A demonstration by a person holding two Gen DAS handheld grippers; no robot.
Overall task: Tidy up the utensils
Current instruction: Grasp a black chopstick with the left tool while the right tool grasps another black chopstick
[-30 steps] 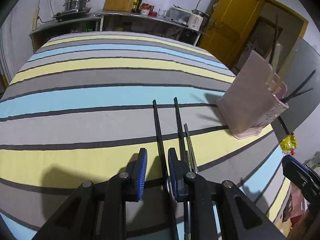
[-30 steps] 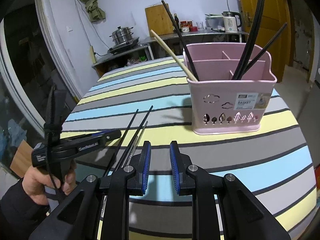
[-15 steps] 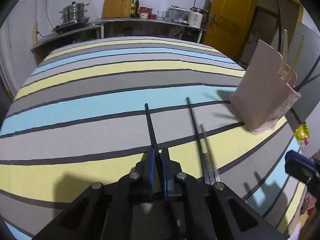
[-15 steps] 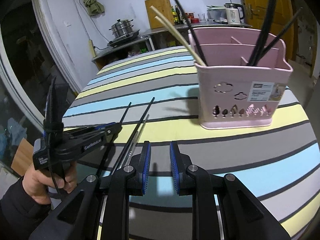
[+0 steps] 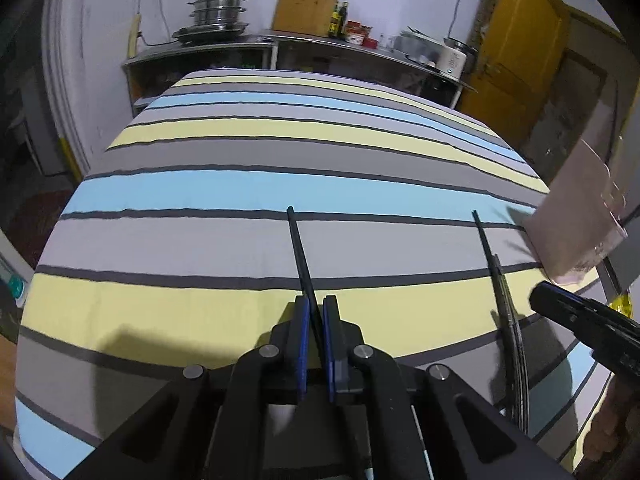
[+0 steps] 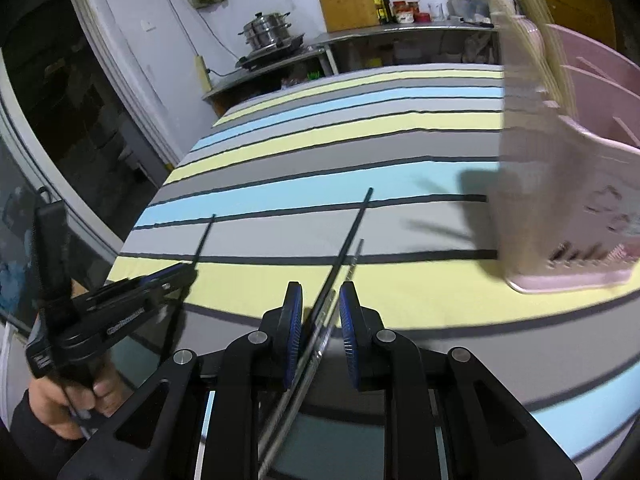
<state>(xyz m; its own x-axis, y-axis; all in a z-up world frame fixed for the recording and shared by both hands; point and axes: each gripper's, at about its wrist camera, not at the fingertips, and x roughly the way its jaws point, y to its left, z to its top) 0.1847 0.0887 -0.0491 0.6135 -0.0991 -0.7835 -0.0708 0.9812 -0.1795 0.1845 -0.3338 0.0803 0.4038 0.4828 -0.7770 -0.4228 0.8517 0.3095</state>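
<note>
- Our left gripper (image 5: pixel 314 308) is clamped tight on one black chopstick (image 5: pixel 301 252), gripping near its back end so the long tip juts forward, ready to be aimed into a slot.
- Our right gripper (image 6: pixel 320 312) stands about half open, its blue pads (image 6: pixel 295 320) either side of a second black chopstick (image 6: pixel 348 240) and a silvery one (image 6: pixel 354 264) beside it; neither pad presses on them, so we judge nothing is held there yet.
- These two lie side by side on the striped tablecloth (image 5: pixel 240 192), easy to straddle together.
- The pink utensil basket (image 6: pixel 580 200) stands upright to the right, near the chopstick tips, already holding pale wooden chopsticks (image 6: pixel 520 20) in a rear compartment; its divided slots keep kinds apart.
</note>
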